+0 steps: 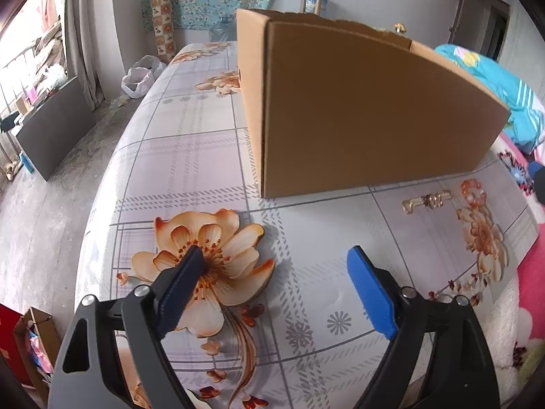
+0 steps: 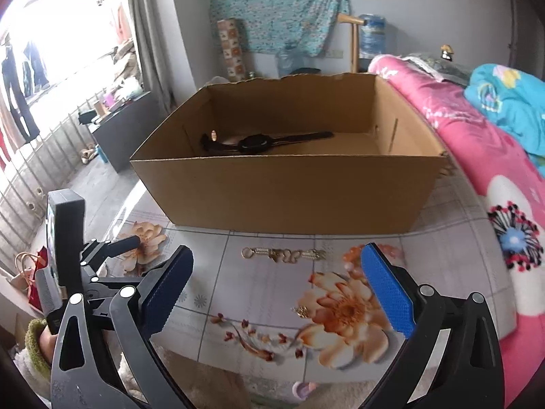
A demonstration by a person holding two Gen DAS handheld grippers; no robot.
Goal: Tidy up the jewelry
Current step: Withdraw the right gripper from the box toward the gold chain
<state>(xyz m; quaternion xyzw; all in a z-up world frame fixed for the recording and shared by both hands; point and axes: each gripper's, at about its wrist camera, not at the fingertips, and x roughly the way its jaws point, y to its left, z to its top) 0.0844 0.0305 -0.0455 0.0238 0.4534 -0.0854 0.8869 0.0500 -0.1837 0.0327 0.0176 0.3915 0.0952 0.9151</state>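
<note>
A gold bracelet [image 2: 282, 255] lies flat on the floral tablecloth just in front of an open cardboard box [image 2: 289, 197]. It also shows in the left wrist view [image 1: 427, 201], to the right of the box [image 1: 368, 109]. A black watch [image 2: 259, 143] lies inside the box at the back left. A small gold piece [image 2: 301, 311] lies on the cloth nearer to me. My right gripper [image 2: 276, 293] is open and empty, hovering above the cloth in front of the bracelet. My left gripper [image 1: 276, 289] is open and empty over a printed flower, and also shows in the right wrist view [image 2: 133, 242].
The table [image 1: 190, 143] has a rounded left edge with floor below. A pink blanket [image 2: 477, 156] and a blue quilt [image 2: 511, 109] lie to the right of the table. A water bottle [image 2: 373, 35] and a wooden frame stand behind the box.
</note>
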